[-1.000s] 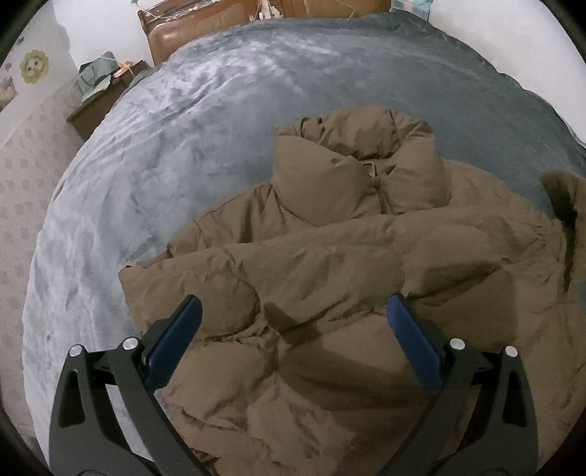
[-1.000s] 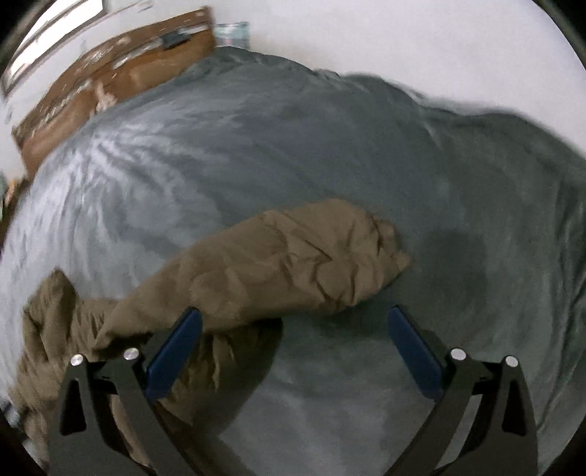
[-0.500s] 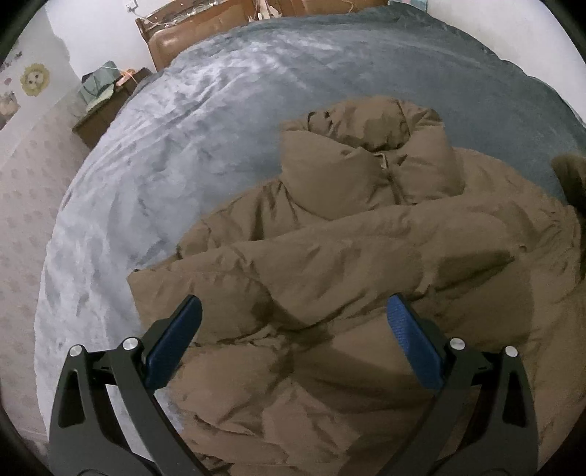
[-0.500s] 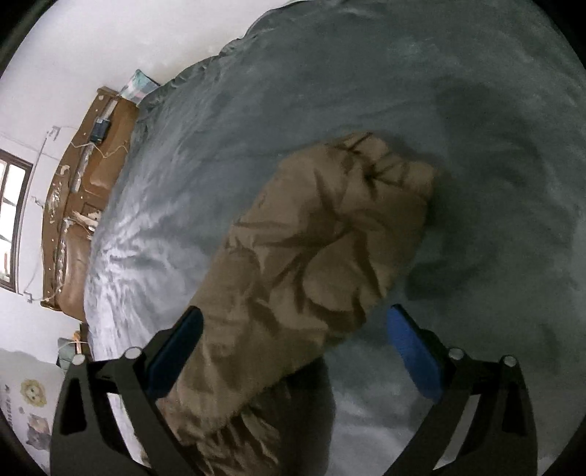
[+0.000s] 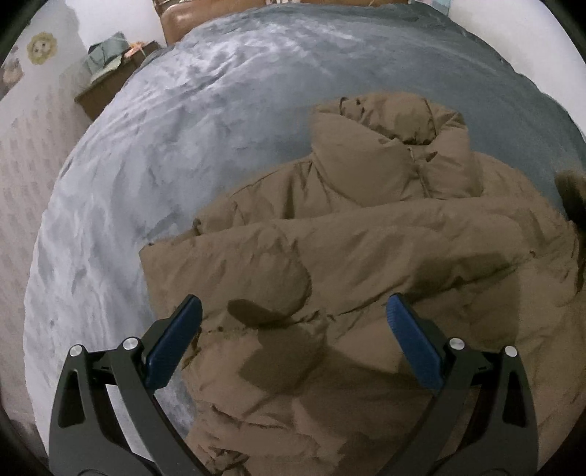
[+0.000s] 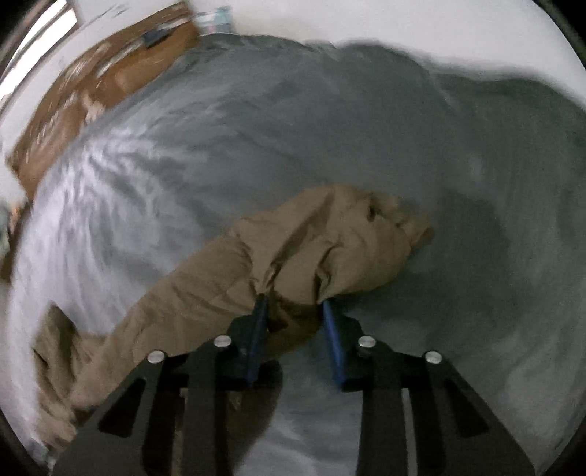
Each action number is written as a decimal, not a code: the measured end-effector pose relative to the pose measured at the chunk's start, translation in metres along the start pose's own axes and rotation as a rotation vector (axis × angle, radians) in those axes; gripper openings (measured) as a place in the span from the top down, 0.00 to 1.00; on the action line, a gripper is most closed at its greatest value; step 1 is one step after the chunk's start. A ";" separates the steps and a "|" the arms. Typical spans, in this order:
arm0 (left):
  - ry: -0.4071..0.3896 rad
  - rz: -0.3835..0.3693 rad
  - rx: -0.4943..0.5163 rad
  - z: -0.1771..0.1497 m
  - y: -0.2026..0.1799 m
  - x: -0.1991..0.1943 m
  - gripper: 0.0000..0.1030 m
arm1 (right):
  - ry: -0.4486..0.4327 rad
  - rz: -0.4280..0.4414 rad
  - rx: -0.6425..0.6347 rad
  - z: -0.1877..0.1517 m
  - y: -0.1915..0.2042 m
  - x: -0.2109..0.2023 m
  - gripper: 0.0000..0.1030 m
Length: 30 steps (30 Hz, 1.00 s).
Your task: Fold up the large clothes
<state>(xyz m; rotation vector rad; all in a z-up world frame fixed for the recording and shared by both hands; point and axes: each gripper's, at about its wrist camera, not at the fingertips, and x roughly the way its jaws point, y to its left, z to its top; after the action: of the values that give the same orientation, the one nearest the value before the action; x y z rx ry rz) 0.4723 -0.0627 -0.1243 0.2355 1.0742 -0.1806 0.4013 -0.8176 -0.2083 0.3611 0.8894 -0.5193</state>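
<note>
A brown puffer jacket (image 5: 366,256) lies front up on the grey-blue bed blanket (image 5: 183,146), collar toward the far side, one sleeve folded across its chest. My left gripper (image 5: 293,300) hovers open over the jacket's lower left part with nothing between its blue pads. In the right wrist view the other sleeve (image 6: 311,249) stretches out over the blanket (image 6: 366,128). My right gripper (image 6: 293,301) is closing its jaws on this sleeve near the cuff, and bunched fabric fills the gap between both pads.
A brown headboard (image 5: 172,14) stands at the far end of the bed, also visible as the headboard (image 6: 110,80) in the right wrist view. A dark nightstand (image 5: 106,91) with cloth piled on it sits left of the bed, by a patterned wall with a lion sticker (image 5: 42,47).
My right gripper went from wide open above the sleeve to pinching it near the cuff. The left gripper drifted slightly over the jacket and stayed open.
</note>
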 end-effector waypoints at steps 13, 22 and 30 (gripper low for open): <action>0.002 -0.025 -0.028 -0.019 0.031 -0.026 0.03 | -0.195 0.216 -0.366 0.001 0.137 -0.118 0.85; 0.000 -0.036 -0.071 -0.039 0.065 -0.042 0.03 | -0.124 0.241 -0.389 -0.018 0.168 -0.127 0.86; 0.004 -0.048 -0.047 -0.036 0.055 -0.038 0.03 | 0.060 0.345 0.298 -0.012 -0.024 -0.037 0.36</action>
<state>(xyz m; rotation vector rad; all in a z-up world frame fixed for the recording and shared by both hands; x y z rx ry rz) 0.4385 0.0010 -0.1013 0.1681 1.0871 -0.1980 0.3605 -0.8209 -0.1874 0.7898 0.7857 -0.3212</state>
